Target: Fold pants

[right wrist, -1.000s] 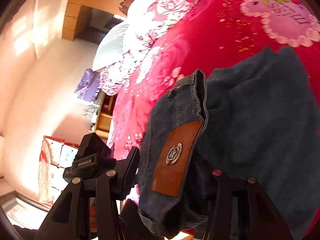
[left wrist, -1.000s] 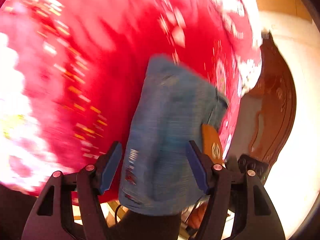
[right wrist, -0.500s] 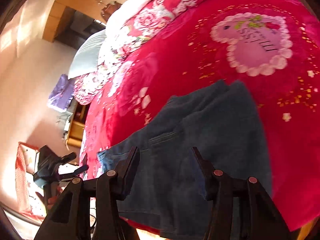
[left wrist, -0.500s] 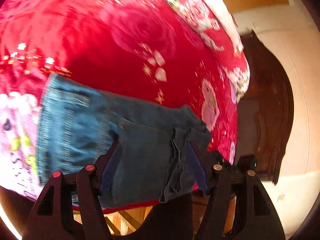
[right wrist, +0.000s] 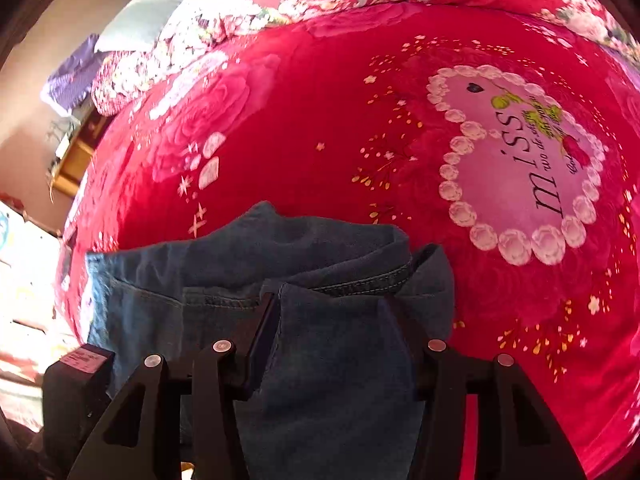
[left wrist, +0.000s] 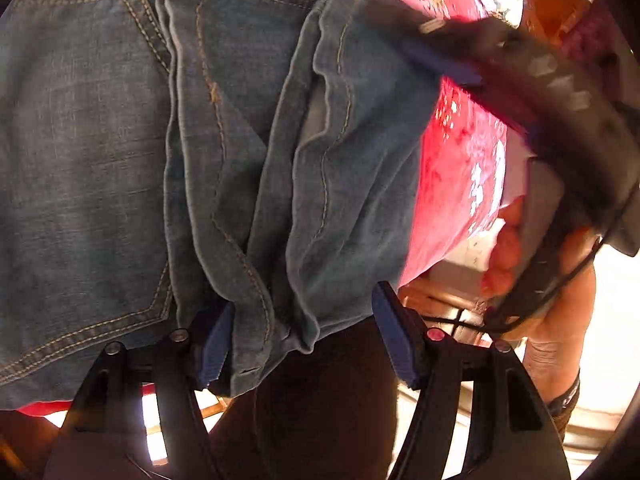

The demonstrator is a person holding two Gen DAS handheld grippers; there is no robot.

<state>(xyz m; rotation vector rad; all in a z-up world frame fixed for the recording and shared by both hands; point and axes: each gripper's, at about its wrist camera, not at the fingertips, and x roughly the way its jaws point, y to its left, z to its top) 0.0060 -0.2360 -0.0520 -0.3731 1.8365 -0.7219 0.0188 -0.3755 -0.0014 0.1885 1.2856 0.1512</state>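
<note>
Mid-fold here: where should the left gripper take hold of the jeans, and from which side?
Grip the bunched seam folds of the jeans at their near edge, coming in from the bed's edge. That ridge overhangs the red blanket and already sits between the left gripper's open fingers; the flat pocket panel offers nothing to pinch.

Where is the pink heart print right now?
In the right wrist view, the pink heart print sits on the red blanket, upper right, beyond and right of the jeans lying at the near edge.

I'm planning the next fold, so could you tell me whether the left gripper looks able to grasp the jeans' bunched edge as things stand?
Probably yes: the left gripper is open with the jeans bunched between its fingers, nothing blocking.
</note>
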